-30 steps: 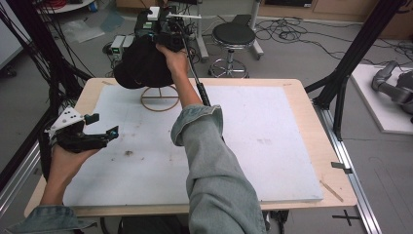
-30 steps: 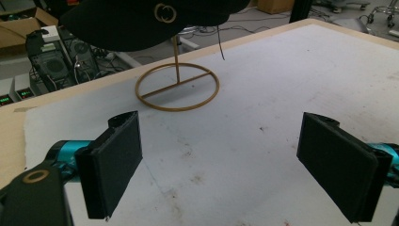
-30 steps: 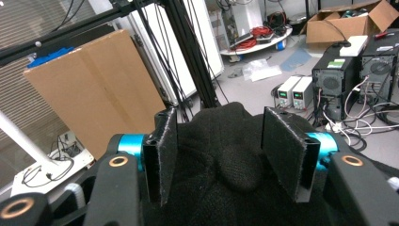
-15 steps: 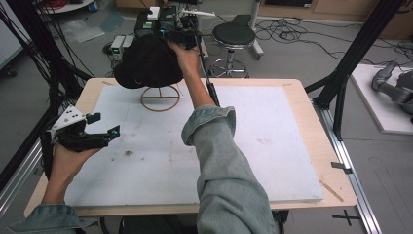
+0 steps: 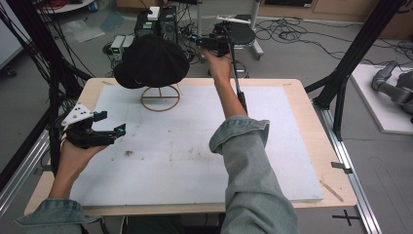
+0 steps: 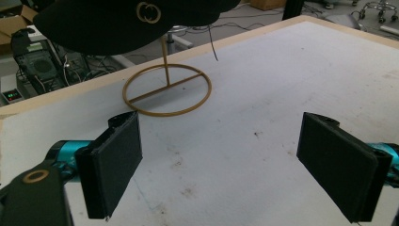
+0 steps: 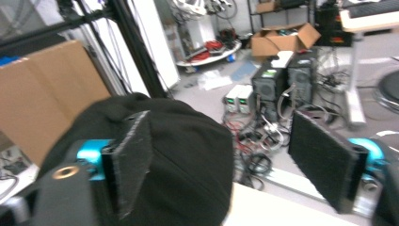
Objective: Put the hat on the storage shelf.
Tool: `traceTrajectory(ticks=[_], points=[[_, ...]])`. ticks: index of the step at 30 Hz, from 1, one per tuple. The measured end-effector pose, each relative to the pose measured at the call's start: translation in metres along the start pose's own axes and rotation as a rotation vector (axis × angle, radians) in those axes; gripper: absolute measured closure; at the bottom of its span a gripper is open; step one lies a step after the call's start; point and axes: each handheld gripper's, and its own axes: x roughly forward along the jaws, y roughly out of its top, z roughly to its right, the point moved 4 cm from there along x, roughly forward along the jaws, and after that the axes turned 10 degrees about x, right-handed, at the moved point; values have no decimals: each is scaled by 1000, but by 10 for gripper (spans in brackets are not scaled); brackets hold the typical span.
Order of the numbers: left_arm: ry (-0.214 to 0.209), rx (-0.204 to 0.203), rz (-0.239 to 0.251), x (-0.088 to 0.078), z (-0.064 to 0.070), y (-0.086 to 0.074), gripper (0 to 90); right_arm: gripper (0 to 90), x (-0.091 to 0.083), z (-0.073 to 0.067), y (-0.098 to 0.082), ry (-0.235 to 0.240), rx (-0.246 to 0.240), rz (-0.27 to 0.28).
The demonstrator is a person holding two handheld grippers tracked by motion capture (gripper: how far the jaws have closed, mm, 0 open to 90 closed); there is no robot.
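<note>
A black cap (image 5: 152,61) sits on top of a gold wire stand (image 5: 159,97) at the back left of the white board. In the left gripper view the cap (image 6: 117,23) shows a gold logo above the stand's ring base (image 6: 167,89). My right gripper (image 5: 197,43) is raised just right of the cap, open and holding nothing. In its own view the right gripper (image 7: 226,160) looks across the cap (image 7: 188,155), which lies apart from the pads (image 7: 320,160). My left gripper (image 5: 112,123) hovers open over the board's left side, with wide-spread pads (image 6: 115,162).
The white board (image 5: 272,146) lies on a wooden table (image 5: 311,112). Black frame posts (image 5: 360,48) stand at both sides. Computer cases (image 5: 156,19) and a stool (image 5: 238,31) stand on the floor behind the table. A cable (image 5: 237,83) trails from the right gripper.
The right gripper was at the cap; it has let go and drawn back to the right. The cap now rests on the stand. The left gripper has barely moved.
</note>
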Motion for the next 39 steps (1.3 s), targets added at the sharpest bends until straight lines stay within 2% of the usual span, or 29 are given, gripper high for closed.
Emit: traceTrajectory(ticks=[3, 5, 8, 12, 16, 18, 19, 21, 22, 24, 27, 32, 35, 39], points=[[2, -2, -3, 2, -1, -1, 147, 216, -18, 10, 0, -16, -20, 19], [3, -3, -4, 3, -2, -1, 147, 189, -27, 17, -1, -32, -25, 5], [5, -4, -7, 4, -3, -1, 147, 184, -42, 25, -2, -46, -32, 15], [7, -5, -10, 7, -4, -1, 147, 170, -60, 33, -6, -69, -66, 17], [7, -3, -19, 9, -3, -2, 147, 131, -80, 41, -12, -78, -79, 30], [8, 1, -24, 10, -3, -2, 147, 119, -86, 45, -15, -94, -77, -27], [7, 1, -25, 10, -3, -2, 147, 119, -90, 46, -17, -99, -86, -25], [6, 2, -25, 11, -3, -2, 147, 118, -100, 47, -21, -113, -115, 17], [7, 3, -26, 11, -2, -2, 147, 119, -104, 47, -23, -121, -121, -2], [6, 5, -28, 11, -2, -2, 147, 118, -113, 48, -29, -117, -141, 14], [8, 3, -28, 11, -2, -2, 147, 118, -124, 50, -37, -123, -156, 8], [7, 5, -30, 12, -1, -3, 147, 113, -142, 51, -51, -126, -169, 5], [8, 4, -29, 12, -1, -3, 147, 112, -153, 53, -58, -152, -184, -3], [13, 0, -28, 12, -2, -3, 147, 111, -168, 55, -70, -150, -183, -2]])
